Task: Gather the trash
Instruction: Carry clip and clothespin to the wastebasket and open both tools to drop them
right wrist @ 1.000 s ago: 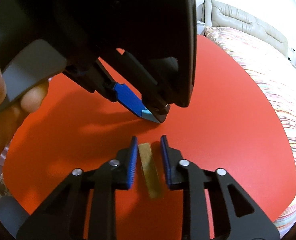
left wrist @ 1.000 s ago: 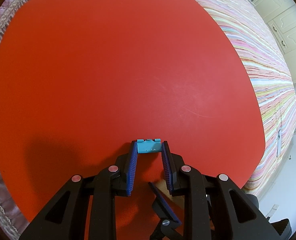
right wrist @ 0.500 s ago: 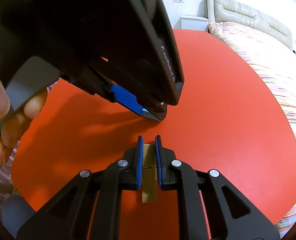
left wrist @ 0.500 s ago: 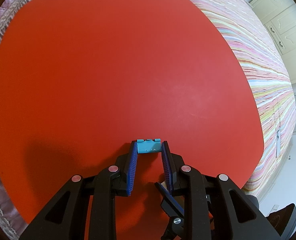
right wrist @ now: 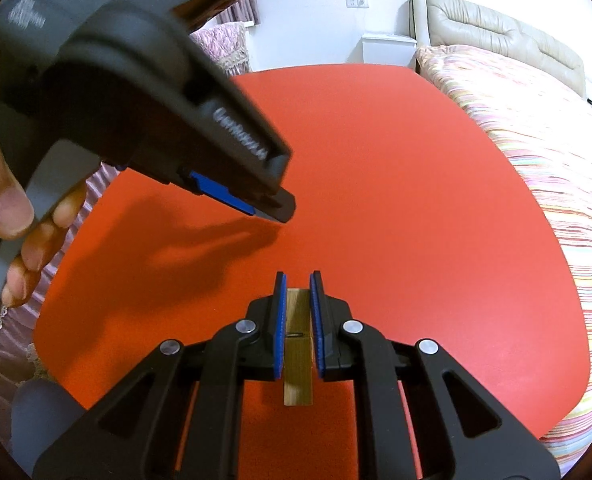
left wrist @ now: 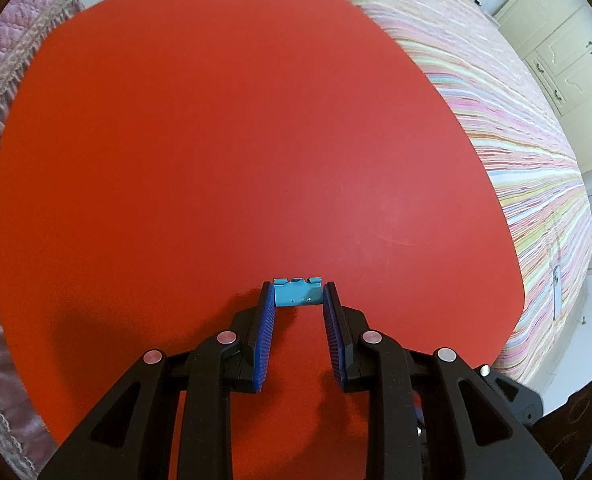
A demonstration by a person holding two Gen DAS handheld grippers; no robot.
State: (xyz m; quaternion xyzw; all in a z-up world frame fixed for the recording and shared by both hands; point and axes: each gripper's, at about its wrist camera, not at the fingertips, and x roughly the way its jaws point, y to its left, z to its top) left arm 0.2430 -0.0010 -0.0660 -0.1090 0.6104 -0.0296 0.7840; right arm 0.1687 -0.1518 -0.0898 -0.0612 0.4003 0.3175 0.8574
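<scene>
On the left, we hold the left gripper [left wrist: 298, 294] with its blue ribbed pads clamped on a small turquoise plastic clip-like piece [left wrist: 297, 293], pinched at the very fingertips above the smooth red rounded tabletop [left wrist: 232, 140]; in the right wrist view this gripper [right wrist: 274, 210] hangs clear of the surface, throwing a shadow beneath it, though blur hides the turquoise piece there, so we cannot confirm from that side how firmly it sits. Because the hold is only at the tips, we judge it best to carry this piece level and without jolts. On the right, the right gripper [right wrist: 298, 304] is closed on a flat olive-brown wooden clothespin-like strip [right wrist: 298, 356], which runs lengthwise between the pads and sticks out behind them. That grip looks deeper and steadier. The tabletop shows no other litter, and no bin is in view, so we judge the step in hand is carrying both pieces away; we should keep the two grippers well apart while moving, and squeeze steadily until each is over the container.
</scene>
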